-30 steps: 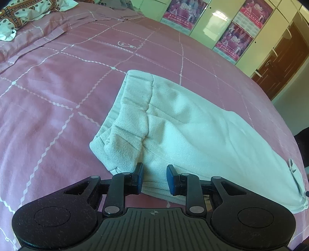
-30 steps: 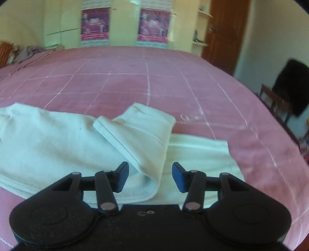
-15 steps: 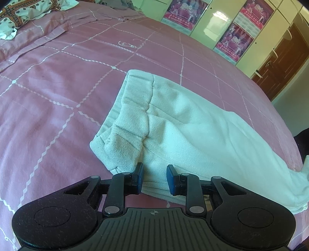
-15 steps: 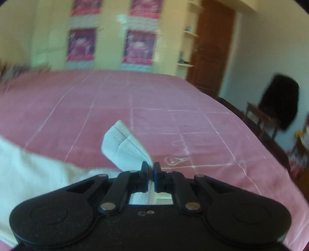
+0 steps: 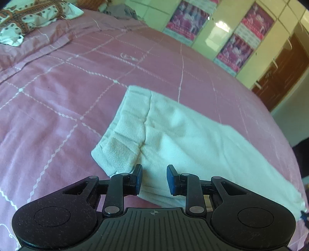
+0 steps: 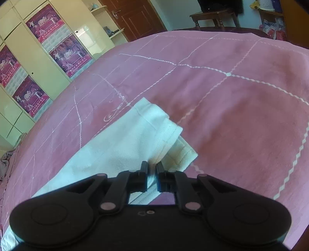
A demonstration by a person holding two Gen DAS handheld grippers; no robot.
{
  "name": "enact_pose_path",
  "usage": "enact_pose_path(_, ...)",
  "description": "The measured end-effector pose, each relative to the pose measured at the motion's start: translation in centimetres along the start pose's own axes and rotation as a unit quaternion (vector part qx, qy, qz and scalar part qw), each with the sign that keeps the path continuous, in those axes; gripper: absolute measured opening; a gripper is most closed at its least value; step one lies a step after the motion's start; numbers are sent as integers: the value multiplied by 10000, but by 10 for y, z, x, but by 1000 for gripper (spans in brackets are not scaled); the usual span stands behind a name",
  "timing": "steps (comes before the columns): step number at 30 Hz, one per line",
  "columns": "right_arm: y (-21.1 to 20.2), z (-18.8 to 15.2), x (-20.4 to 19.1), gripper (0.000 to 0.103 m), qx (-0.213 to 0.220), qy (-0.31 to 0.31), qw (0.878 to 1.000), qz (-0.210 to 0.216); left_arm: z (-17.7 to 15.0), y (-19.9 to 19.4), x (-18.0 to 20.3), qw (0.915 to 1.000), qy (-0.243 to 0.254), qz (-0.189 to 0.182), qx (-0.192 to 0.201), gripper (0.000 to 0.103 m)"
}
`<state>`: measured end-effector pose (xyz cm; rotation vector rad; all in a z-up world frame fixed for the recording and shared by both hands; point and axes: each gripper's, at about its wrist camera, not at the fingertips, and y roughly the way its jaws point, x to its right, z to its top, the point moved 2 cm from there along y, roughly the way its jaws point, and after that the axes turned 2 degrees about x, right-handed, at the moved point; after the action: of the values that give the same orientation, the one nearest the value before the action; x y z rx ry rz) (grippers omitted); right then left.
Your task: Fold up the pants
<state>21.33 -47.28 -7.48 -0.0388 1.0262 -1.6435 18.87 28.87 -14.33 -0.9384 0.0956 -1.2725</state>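
The pale white pants lie flat on the pink bed, waistband to the left and legs running away to the right. My left gripper hovers at their near edge beside the waistband, open, with cloth showing below the gap. In the right wrist view the leg ends lie stacked, the upper cuff over the lower one. My right gripper sits at the near edge of these cuffs. Its jaws are opening by a narrow gap, with a strip of the cloth between them.
Wardrobe doors with pink posters stand past the bed. A patterned pillow and grey clothing lie at the head. A brown door and a wooden chair are beyond the bed's far edge.
My right gripper shut on the turned-back leg cuff, lifted it, rolled and carried it sideways; the leg now lies stretched out and the jaws have parted slightly. The left gripper stayed put.
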Motion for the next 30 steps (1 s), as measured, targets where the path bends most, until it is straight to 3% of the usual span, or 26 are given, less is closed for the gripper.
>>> enact_pose_path(2, -6, -4, -6, 29, 20, -152, 9998, 137, 0, -17, -5, 9989, -260, 57, 385, 50)
enact_pose_path(3, -10, -6, -9, 31, 72, -262, 9994, 205, -1, -24, -10, 9973, -444, 120, 577, 72)
enact_pose_path(6, -17, -14, -14, 31, 129, -360, 9988, 294, -4, -29, -28, 9938, -943, 18, 589, 76)
enact_pose_path(8, -16, -18, -11, 31, 160, -221, 9991, 319, -9, -21, -35, 9932, -1082, 47, 418, 73)
enact_pose_path(10, -15, -20, -9, 31, 232, -121, 9991, 326, -10, -14, -38, 9929, -1134, 4, 360, 54)
enact_pose_path(13, -14, -22, -11, 31, 272, -161, 9991, 283, -11, -2, -41, 9908, -1321, -197, 230, 37)
enact_pose_path(20, -13, -25, -13, 31, 271, -188, 9992, 245, -9, 21, -40, 9912, -1299, -185, 175, 35)
enact_pose_path(21, -12, -25, -13, 31, 265, -198, 9992, 235, -6, 22, -40, 9912, -1299, -177, 185, 15)
enact_pose_path(23, -12, -25, -13, 31, 258, -183, 9992, 233, 1, 19, -44, 9863, -1564, -456, 271, 14)
enact_pose_path(27, -12, -26, -12, 31, 265, -136, 9992, 267, 14, -4, -49, 9822, -1549, -885, 582, 13)
enact_pose_path(29, -11, -26, -10, 32, 271, -63, 9991, 317, 10, 5, -53, 9896, -1272, -551, 380, 13)
enact_pose_path(30, -11, -26, -8, 32, 272, -11, 9990, 340, 4, 18, -61, 9898, -1368, -378, 132, 13)
